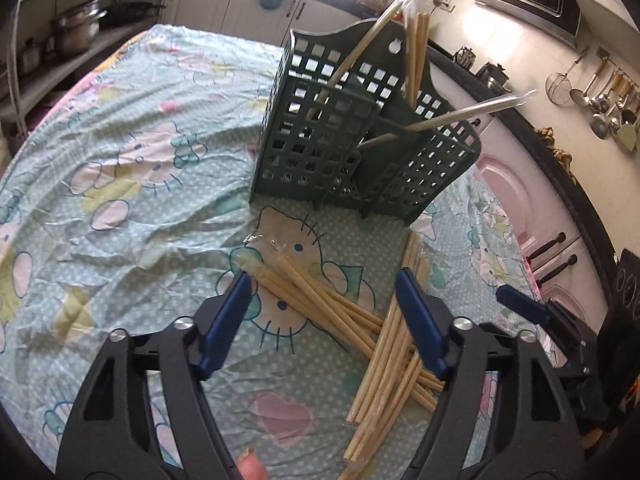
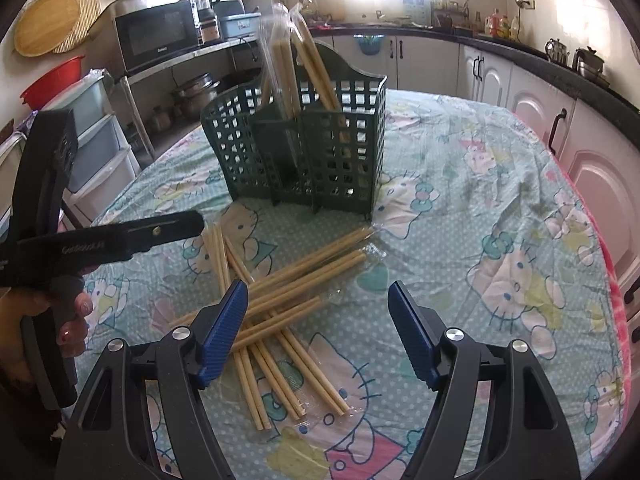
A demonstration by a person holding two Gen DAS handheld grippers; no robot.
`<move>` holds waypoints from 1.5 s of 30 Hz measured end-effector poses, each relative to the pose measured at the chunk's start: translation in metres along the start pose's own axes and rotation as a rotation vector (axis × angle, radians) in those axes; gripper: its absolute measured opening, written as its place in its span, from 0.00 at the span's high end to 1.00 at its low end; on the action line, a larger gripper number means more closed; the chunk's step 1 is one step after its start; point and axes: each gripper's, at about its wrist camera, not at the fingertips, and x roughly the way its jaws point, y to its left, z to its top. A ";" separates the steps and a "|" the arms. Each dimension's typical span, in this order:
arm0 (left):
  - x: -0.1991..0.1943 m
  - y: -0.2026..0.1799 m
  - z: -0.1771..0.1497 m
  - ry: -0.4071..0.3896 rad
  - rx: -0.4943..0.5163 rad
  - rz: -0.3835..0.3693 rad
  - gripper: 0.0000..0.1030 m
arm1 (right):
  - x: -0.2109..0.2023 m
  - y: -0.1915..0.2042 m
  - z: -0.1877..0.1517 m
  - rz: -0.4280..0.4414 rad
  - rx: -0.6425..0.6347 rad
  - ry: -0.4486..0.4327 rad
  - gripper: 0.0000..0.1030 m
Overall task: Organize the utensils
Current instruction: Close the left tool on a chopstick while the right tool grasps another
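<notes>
Before the green caddy (image 2: 304, 152), both claws (image 1: 324, 316) (image 2: 316, 320) gape empty over piled chopsticks (image 2: 280, 312).

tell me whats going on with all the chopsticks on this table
A person is sorting wrapped chopsticks into a green utensil basket with a handheld gripper in each hand. A few packs already stand in the basket; a crossed pile is still lying on the patterned tablecloth in front of it. The left gripper and the right gripper are both over that pile with jaws apart, holding nothing yet.
</notes>
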 end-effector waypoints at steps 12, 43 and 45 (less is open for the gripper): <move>0.032 0.014 0.014 0.072 -0.074 -0.011 0.48 | 0.022 0.000 -0.005 0.028 0.032 0.060 0.37; 0.053 0.028 0.034 0.116 -0.083 0.035 0.96 | 0.030 -0.036 0.010 0.244 0.312 0.094 0.87; 0.047 0.031 0.036 0.104 -0.085 0.018 0.96 | 0.023 -0.034 0.014 0.240 0.295 0.075 0.88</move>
